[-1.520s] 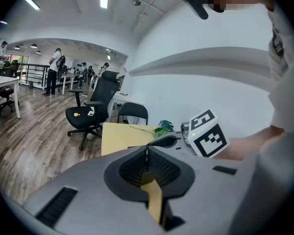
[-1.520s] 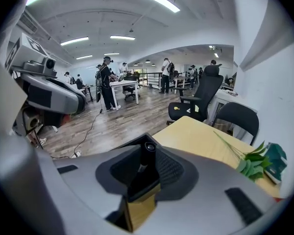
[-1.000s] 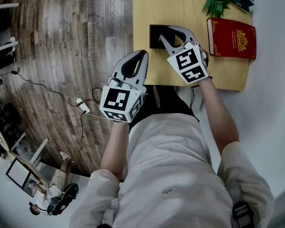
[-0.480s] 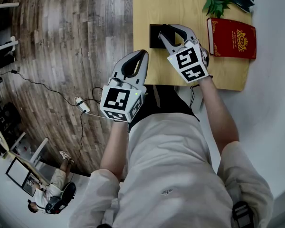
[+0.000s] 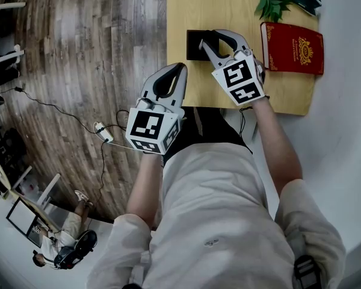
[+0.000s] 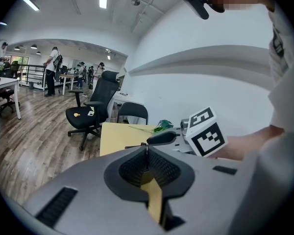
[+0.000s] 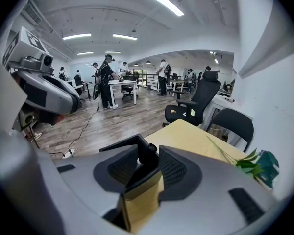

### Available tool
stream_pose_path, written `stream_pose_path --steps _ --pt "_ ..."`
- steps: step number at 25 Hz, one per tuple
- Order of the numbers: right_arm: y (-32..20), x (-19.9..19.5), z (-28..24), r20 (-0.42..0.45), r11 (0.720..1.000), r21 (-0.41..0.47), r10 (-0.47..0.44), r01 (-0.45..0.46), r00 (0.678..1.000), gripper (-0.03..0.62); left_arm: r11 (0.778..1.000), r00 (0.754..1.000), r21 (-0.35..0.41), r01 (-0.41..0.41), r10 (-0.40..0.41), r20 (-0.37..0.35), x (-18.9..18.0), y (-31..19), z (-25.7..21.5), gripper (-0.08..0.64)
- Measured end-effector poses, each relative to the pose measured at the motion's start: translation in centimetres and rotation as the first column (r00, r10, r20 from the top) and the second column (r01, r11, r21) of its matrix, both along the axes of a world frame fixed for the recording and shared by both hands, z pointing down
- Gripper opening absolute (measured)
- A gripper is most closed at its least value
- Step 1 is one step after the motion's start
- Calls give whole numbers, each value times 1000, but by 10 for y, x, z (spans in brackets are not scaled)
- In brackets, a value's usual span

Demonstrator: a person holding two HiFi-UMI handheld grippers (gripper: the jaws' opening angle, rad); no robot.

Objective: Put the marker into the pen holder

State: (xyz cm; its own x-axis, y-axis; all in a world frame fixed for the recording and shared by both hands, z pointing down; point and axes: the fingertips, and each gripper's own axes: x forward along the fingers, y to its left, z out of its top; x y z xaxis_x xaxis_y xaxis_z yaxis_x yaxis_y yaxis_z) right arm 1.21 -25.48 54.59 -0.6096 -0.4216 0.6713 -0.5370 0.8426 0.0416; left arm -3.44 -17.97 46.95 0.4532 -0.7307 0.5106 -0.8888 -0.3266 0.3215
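the right gripper (image 7: 149,151) was over the black pen holder (image 7: 120,147), which sat on the near half of the pale wooden table (image 5: 228,5). its jaws had just been opening and stood wide apart. the black marker (image 7: 146,160) stood between them, its lower end down inside the pen holder and its cap end up near the jaw tips. neither pad clamped it: there was a clear gap on the left side, while on the right the cap came very close to the pad, and whether it touched could not be told. in the head view the right gripper (image 5: 207,41) covered the right part of the pen holder (image 5: 194,46), and the marker itself was hard to pick out there.

the left gripper (image 6: 147,151) was clenched, its jaw tips meeting in a thin line with nothing between them. it hovered at the near left corner of the table, well apart from the pen holder, and in the head view the left gripper (image 5: 179,70) pointed toward the table's edge.

a red book (image 5: 292,48) with gold decoration lay flat to the right of the pen holder, near the table's right edge. a green leafy sprig (image 5: 271,3) lay beyond the book at the far end. a white power strip (image 5: 102,132) lay on the wood plank floor (image 5: 78,53) to the left.
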Motion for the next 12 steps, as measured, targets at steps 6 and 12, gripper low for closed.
stream_pose_path --steps 6,12 --pt "-2 4 0 -6 1000 3 -14 14 1000 130 1000 1000 7 -8 8 -5 11 -5 -2 12" --pt "14 16 -8 -3 1000 15 -13 13 1000 118 1000 1000 25 -3 3 -3 23 7 -11 12"
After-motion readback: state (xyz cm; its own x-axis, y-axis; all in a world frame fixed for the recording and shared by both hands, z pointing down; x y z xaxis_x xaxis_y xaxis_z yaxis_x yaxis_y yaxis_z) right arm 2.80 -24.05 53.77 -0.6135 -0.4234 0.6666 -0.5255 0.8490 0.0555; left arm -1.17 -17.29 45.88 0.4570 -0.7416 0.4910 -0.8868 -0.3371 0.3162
